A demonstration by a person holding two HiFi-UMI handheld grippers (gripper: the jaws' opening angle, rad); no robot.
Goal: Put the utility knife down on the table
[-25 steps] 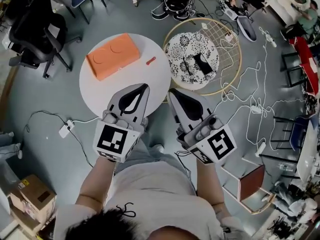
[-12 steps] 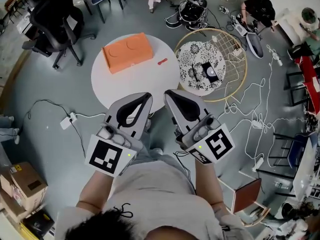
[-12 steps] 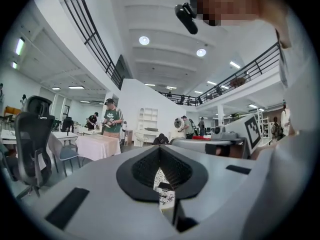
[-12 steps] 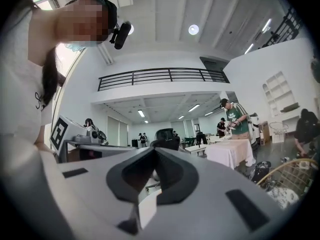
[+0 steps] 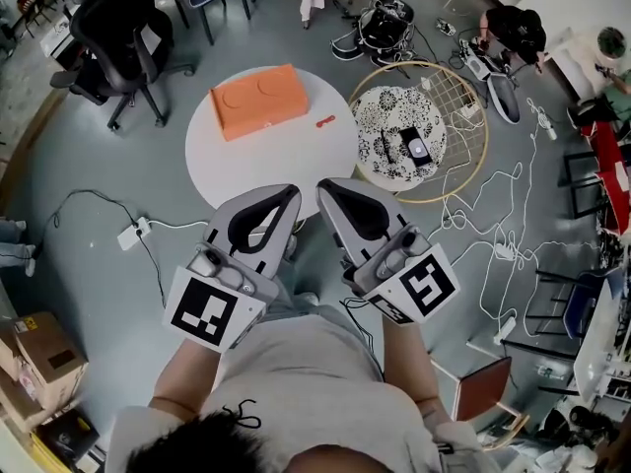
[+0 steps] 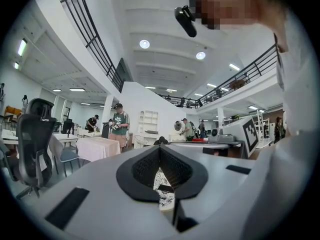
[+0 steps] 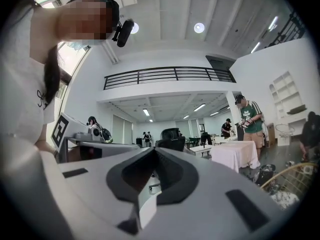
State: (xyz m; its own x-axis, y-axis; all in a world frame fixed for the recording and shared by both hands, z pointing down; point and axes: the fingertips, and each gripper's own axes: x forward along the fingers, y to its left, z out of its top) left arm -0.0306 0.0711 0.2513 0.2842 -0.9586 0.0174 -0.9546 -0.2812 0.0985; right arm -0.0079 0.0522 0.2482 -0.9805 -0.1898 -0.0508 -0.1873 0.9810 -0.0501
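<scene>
The utility knife (image 5: 325, 121), small and red, lies on the round white table (image 5: 266, 161) near its right edge, to the right of an orange box (image 5: 259, 101). Both grippers are held close to the person's body, at the table's near edge and well short of the knife. The left gripper (image 5: 290, 192) is shut with nothing in it, its tips meeting (image 6: 160, 148). Beside it, the right gripper (image 5: 324, 186) is also shut and empty (image 7: 154, 151). Neither gripper view shows the knife.
A round patterned stool (image 5: 394, 131) with dark items on it stands inside a wire hoop basket (image 5: 463, 116), right of the table. A black office chair (image 5: 123, 37) is at the back left. Cables and a power strip (image 5: 131, 235) lie on the floor. Cardboard boxes (image 5: 35, 348) sit far left.
Both grippers have drawn back from over the table toward the body, and the head view has shifted a little. The knife and the orange box have stayed where they were on the table.
</scene>
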